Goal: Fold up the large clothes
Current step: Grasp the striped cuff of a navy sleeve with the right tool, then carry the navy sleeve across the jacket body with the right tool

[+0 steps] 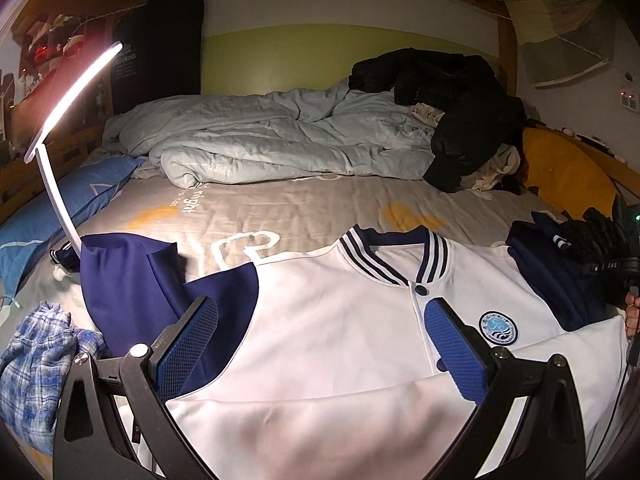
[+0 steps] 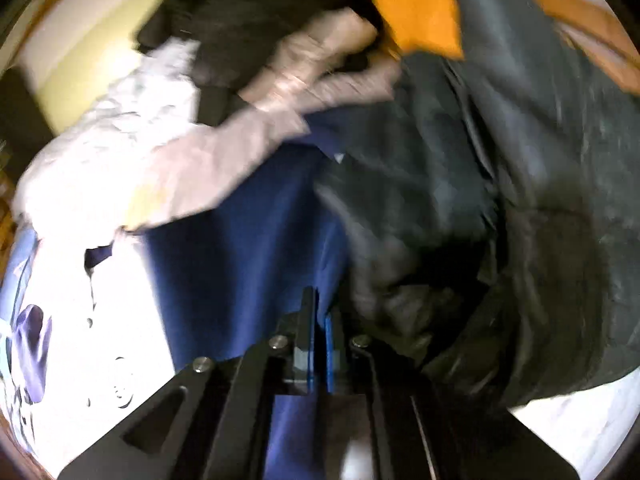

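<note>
A white baseball jacket (image 1: 332, 320) with navy sleeves and a striped collar lies front up on the bed. Its left navy sleeve (image 1: 128, 280) is bunched beside my left gripper. My left gripper (image 1: 320, 332) is open above the jacket's chest, with nothing between its blue pads (image 1: 192, 344). The right navy sleeve (image 1: 556, 280) is lifted at the right edge. In the blurred right wrist view my right gripper (image 2: 318, 344) is shut on the navy sleeve (image 2: 240, 264). The right gripper itself shows at the left wrist view's right edge (image 1: 616, 248).
A rumpled grey duvet (image 1: 260, 136) and a black coat (image 1: 452, 96) lie at the back of the bed. A lit lamp arm (image 1: 76, 92) stands left, over a blue pillow (image 1: 60, 204). A plaid garment (image 1: 36, 364) lies at front left. An orange cushion (image 1: 564, 172) sits right.
</note>
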Demonstrator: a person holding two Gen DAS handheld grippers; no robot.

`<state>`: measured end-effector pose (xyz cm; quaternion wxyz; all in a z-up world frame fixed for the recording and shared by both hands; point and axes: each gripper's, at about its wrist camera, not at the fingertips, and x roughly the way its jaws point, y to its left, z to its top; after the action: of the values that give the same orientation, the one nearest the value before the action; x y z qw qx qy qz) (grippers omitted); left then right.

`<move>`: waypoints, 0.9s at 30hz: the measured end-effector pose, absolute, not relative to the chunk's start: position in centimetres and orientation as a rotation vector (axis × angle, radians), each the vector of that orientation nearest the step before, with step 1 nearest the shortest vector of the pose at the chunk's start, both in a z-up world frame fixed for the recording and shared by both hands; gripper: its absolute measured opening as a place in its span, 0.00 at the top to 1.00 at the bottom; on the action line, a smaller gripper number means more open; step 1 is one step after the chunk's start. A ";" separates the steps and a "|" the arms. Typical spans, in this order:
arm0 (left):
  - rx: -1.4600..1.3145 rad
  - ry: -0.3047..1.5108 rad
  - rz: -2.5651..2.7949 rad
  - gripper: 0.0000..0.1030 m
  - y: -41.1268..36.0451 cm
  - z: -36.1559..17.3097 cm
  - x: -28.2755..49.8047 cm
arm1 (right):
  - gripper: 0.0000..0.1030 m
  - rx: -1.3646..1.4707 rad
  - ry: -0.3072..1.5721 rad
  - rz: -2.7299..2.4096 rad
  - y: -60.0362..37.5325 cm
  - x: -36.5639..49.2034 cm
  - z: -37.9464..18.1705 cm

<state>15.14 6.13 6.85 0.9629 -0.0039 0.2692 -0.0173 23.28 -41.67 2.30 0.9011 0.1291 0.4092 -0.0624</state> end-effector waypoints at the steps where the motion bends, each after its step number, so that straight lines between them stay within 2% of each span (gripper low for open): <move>1: -0.008 0.541 -0.036 0.00 6.2 7.0 15.0 | 0.97 0.249 0.826 -0.098 -41.0 22.8 2.9; 8: -0.012 0.524 -0.041 0.00 6.2 7.5 14.4 | 0.97 0.133 0.820 0.068 -35.5 21.1 3.7; 16: 0.023 0.520 -0.038 0.00 5.5 7.4 14.3 | 0.93 0.030 0.946 0.185 -30.9 20.6 1.0; 17: 0.029 0.518 -0.039 0.00 5.4 7.4 14.2 | 0.90 0.067 0.936 0.184 -31.7 20.7 1.3; 18: 0.038 0.513 -0.037 0.00 5.2 7.4 14.2 | 0.80 0.162 0.922 0.201 -33.0 20.7 1.9; 22: 0.091 0.496 -0.023 0.00 4.5 7.1 14.2 | 0.75 0.353 0.838 0.137 -37.1 21.0 3.4; 23: 0.102 0.500 -0.020 0.00 4.3 6.9 14.3 | 0.68 0.343 0.824 0.092 -37.6 21.2 3.6; 24: 0.108 0.511 -0.021 0.00 4.2 6.7 14.5 | 0.55 0.336 0.814 0.044 -38.1 21.5 3.7; 25: 0.108 0.521 -0.025 0.00 4.1 6.5 14.7 | 0.49 0.345 0.810 0.010 -38.8 21.9 3.5; 27: 0.102 0.531 -0.026 0.00 4.1 6.2 15.0 | 0.47 0.377 0.831 -0.032 -40.1 23.1 2.9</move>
<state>14.96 4.08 6.18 0.9635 0.0504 0.2624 -0.0130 23.06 -40.10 2.89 0.8976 0.1819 0.4013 -0.0153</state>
